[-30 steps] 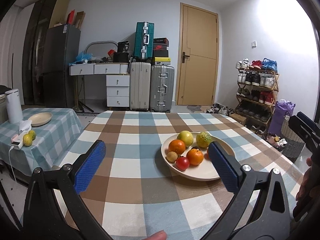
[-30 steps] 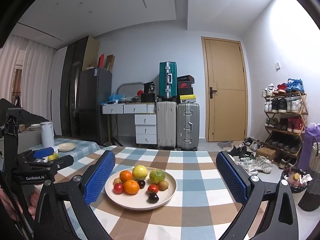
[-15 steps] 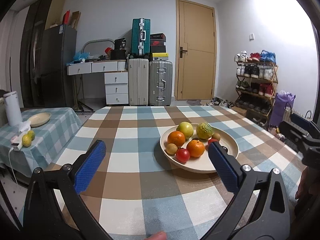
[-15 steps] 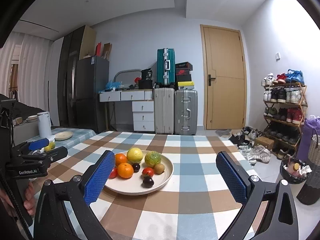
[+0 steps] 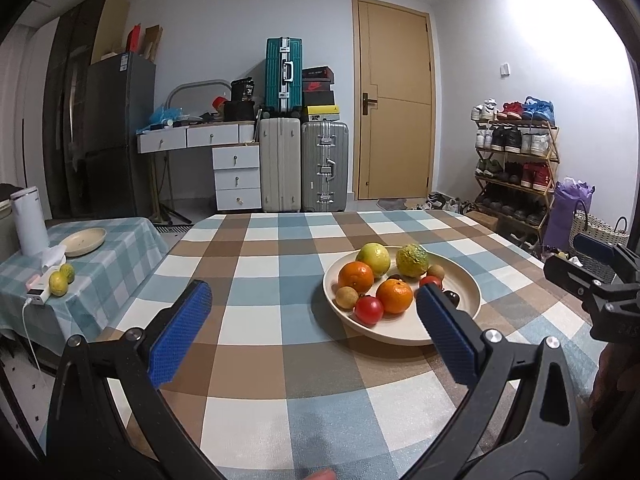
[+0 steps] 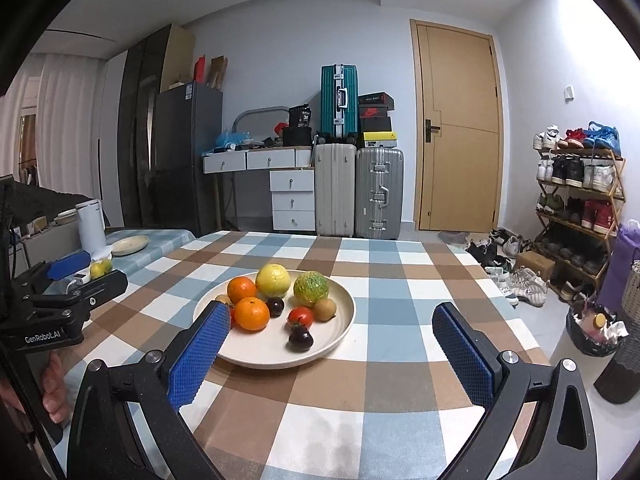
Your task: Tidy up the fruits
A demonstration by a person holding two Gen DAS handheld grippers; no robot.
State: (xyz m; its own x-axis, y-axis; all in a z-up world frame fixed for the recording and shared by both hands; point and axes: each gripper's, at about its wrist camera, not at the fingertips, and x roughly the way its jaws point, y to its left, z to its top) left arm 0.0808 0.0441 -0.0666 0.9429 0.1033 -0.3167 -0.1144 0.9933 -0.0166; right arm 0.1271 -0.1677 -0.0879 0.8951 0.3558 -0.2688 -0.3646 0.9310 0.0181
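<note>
Fruits sit heaped on a plate toward the counter's right edge, ahead-left of the right gripper and ahead-right of the left gripper, both with fingers spread wide and empty, neither clearly nearer.

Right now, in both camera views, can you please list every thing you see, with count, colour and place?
plate: one, cream, on checked table, holds fruit.
oranges: two, orange, plate's left part.
yellow citrus: one, plate's far side.
green bumpy fruit: one, beside yellow citrus.
tomatoes: two, red.
dark plums: two.
brown fruits: three visible.
side table: empty plate, two yellow-green fruits, white kettle.
suitcases: three, by door.
shoe rack: right wall.
left gripper: blue fingers open, empty.
right gripper: blue fingers open, empty.
</note>
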